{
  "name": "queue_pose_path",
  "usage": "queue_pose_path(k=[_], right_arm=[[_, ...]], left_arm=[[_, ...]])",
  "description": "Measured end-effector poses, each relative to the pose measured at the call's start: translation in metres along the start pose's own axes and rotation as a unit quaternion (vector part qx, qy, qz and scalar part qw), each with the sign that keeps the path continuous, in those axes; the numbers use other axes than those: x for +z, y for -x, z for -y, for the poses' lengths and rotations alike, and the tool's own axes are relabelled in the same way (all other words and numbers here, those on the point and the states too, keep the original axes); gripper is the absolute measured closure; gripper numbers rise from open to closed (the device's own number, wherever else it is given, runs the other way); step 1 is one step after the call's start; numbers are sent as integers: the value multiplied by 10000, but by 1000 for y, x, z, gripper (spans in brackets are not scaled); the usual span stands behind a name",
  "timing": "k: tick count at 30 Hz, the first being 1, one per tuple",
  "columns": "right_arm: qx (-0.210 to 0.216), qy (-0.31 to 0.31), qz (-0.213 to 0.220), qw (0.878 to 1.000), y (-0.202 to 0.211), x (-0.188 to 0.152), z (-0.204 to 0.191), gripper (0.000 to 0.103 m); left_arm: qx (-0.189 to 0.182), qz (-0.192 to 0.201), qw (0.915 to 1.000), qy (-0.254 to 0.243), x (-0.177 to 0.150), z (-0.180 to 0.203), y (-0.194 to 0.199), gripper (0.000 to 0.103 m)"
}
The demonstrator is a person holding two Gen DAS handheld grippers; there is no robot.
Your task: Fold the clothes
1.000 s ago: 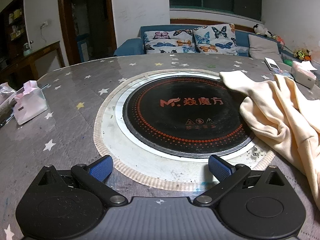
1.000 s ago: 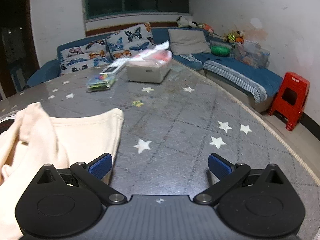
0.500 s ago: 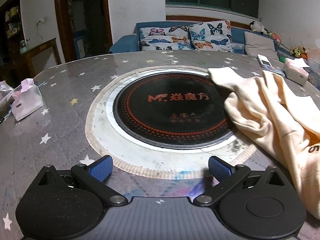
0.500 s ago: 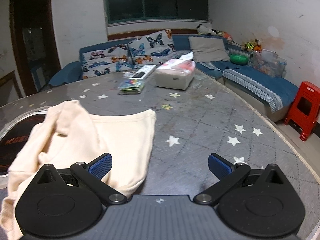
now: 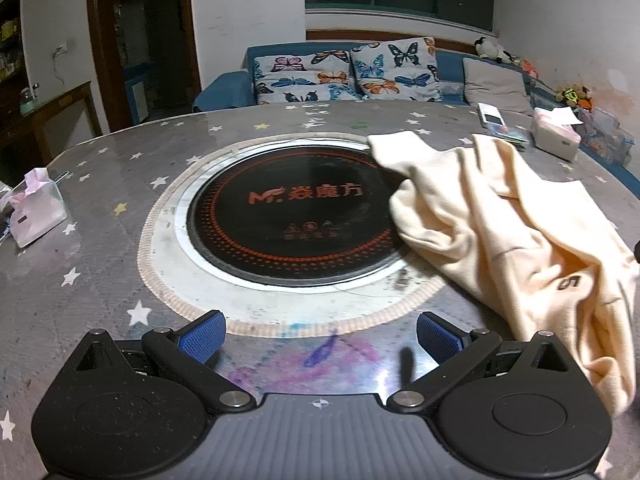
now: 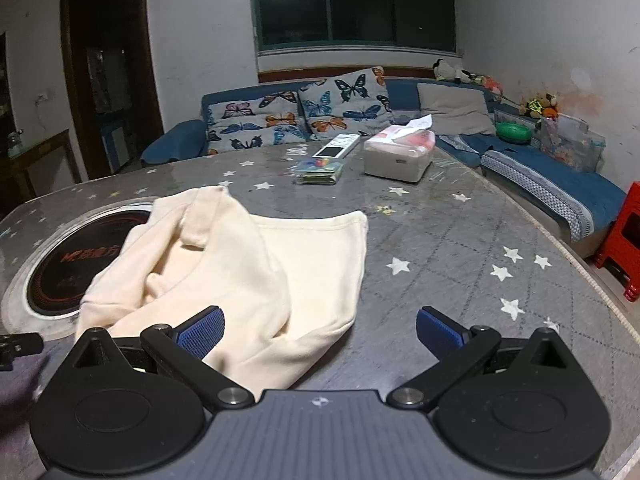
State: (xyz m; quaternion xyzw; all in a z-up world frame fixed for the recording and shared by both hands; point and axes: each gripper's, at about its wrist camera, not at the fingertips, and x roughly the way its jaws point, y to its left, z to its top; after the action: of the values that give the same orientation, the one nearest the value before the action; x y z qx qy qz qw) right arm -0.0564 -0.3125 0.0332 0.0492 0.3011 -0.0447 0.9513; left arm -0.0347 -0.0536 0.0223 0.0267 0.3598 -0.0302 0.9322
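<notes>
A cream garment (image 5: 500, 232) lies crumpled on the round star-patterned table, one end draped over the black hotplate (image 5: 288, 216). In the right wrist view the garment (image 6: 248, 268) lies ahead and to the left, its near hem under the left finger. My left gripper (image 5: 320, 338) is open and empty above the table's near edge, left of the garment. My right gripper (image 6: 320, 336) is open and empty, just above the garment's near right corner.
A pink tissue pack (image 5: 34, 208) sits at the table's left. A tissue box (image 6: 400, 154), a remote (image 6: 336, 146) and a small packet (image 6: 320, 170) lie at the far side. A sofa with butterfly cushions (image 6: 300, 114) stands behind. A red stool (image 6: 622, 240) is on the floor right.
Both grippers have pulled back and risen a little. The right view has turned left, so more of the garment and the hotplate now show. The garment has not moved.
</notes>
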Motion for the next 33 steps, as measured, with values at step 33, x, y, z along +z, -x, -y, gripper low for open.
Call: queue_pose_path(k=[33], right_arm=[[366,151,31,9992,49,-36,-17,0]], left_arm=[[-416,-64,9983,-406,-19,52,44,0]])
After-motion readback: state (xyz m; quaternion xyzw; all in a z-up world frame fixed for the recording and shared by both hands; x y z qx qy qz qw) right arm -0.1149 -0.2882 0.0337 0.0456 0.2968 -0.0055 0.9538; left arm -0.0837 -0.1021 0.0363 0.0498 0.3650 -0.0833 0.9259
